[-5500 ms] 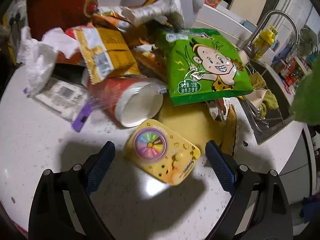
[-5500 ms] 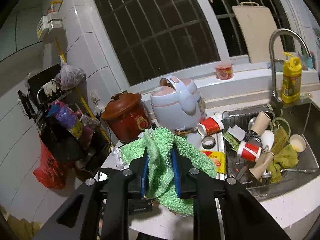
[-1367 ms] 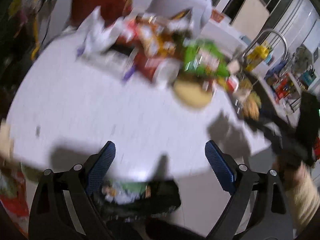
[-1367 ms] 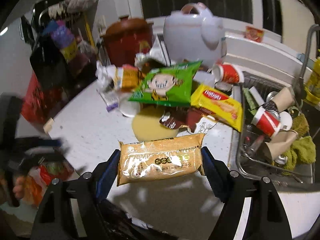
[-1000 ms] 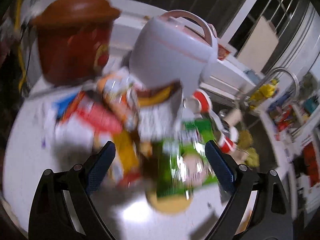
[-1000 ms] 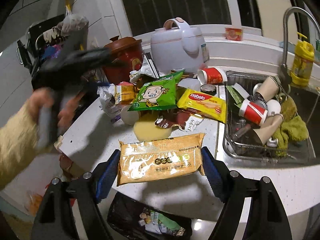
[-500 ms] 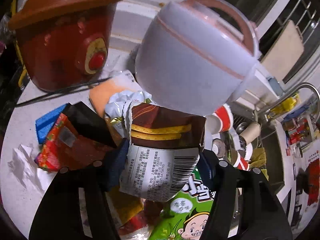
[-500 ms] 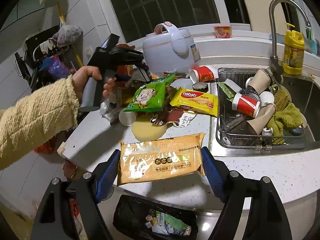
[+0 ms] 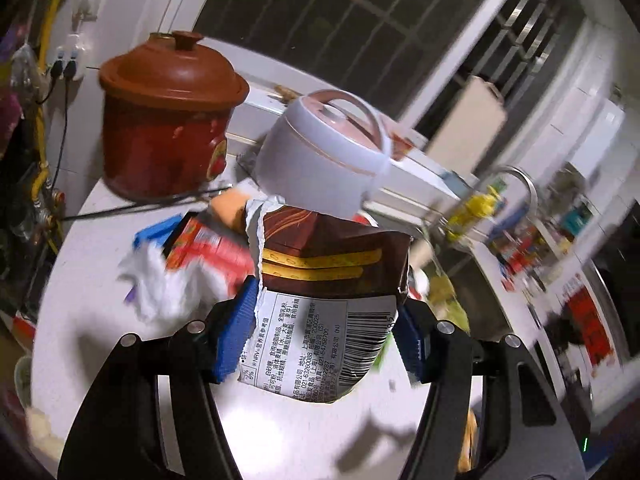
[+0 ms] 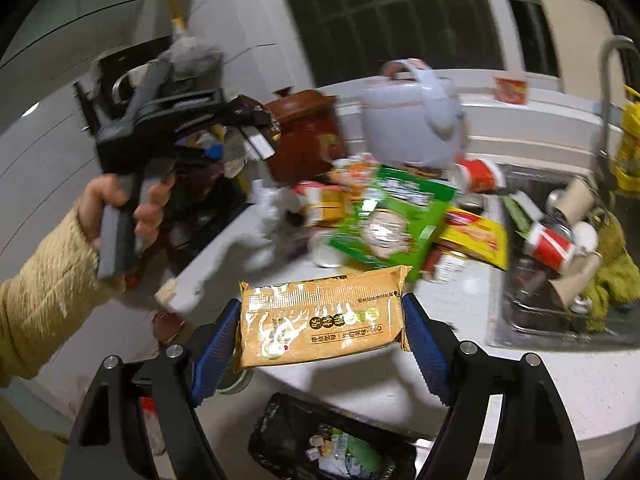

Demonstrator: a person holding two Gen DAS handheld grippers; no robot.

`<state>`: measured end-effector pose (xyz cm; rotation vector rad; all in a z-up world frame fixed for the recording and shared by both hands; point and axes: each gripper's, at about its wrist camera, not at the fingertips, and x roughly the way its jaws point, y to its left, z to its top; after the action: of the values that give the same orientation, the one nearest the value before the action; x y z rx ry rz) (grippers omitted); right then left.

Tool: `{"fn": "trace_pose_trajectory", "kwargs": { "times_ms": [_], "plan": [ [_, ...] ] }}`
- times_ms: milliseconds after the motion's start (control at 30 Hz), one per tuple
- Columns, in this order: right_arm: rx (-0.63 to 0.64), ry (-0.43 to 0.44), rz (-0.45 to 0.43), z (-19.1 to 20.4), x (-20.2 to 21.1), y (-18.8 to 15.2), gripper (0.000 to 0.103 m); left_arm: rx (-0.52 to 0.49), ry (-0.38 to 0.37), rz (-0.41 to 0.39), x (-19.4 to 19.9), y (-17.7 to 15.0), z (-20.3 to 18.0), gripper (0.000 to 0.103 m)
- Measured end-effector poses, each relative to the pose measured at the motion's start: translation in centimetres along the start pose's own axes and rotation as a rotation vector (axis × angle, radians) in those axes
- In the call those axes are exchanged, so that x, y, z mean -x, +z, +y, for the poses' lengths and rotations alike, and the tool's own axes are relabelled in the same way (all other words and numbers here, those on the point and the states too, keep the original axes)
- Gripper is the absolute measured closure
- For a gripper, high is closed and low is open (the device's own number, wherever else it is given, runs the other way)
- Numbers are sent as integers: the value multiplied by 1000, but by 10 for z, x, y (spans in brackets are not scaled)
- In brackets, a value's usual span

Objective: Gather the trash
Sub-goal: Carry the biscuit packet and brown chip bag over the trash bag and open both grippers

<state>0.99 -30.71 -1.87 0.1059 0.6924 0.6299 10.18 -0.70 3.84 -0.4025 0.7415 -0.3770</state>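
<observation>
The white counter [image 10: 540, 392] is the largest thing here, and it is far from tidy. A heap of wrappers sits in front of the rice cooker [image 10: 416, 120] and the brown crock pot [image 10: 308, 136]: a green snack bag [image 10: 392, 220], a yellow biscuit packet [image 10: 476, 236], crumpled white tissue [image 9: 160, 284] and several smaller red and orange packs whose shapes are too blurred to sort out. To the right, the sink [image 10: 560, 312] holds red and brown paper cups and a green cloth, all apparently waiting to be cleared.

Below the counter's front edge stands a bin lined with a black bag [image 10: 320, 440], with some scraps already inside, so a part of the work is done.

The right gripper [image 10: 320, 328] has its jaws clamped on a tan snack packet [image 10: 320, 324], held flat and almost directly above the bin; judging by that position, dropping it in is the step at hand.

The left gripper [image 9: 326, 328], raised off to the left above the counter, has its jaws closed on a torn brown wrapper [image 9: 328, 300] with a barcode panel, lifted clear of the heap and not yet near the bin.

Most of the trash seems to remain.
</observation>
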Motion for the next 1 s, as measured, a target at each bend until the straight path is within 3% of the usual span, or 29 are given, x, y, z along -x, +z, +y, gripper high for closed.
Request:
{"fn": "trace_pose_trajectory", "kwargs": {
  "times_ms": [200, 367, 567, 667, 900, 1000],
  "plan": [
    [82, 108, 101, 46, -11, -11, 25, 6, -16, 82, 65, -75, 15, 42],
    [98, 172, 295, 71, -41, -55, 26, 110, 20, 255, 76, -163, 43, 42],
    [85, 123, 511, 74, -107, -139, 26, 228, 119, 490, 12, -281, 98, 42],
    [47, 66, 607, 59, -150, -189, 26, 261, 186, 596, -43, -341, 134, 42],
    [-6, -72, 789, 18, -240, -283, 24, 274, 341, 765, -148, -416, 195, 40],
    [-48, -149, 851, -2, -270, -308, 14, 242, 410, 839, -171, -431, 207, 29]
  ]
}}
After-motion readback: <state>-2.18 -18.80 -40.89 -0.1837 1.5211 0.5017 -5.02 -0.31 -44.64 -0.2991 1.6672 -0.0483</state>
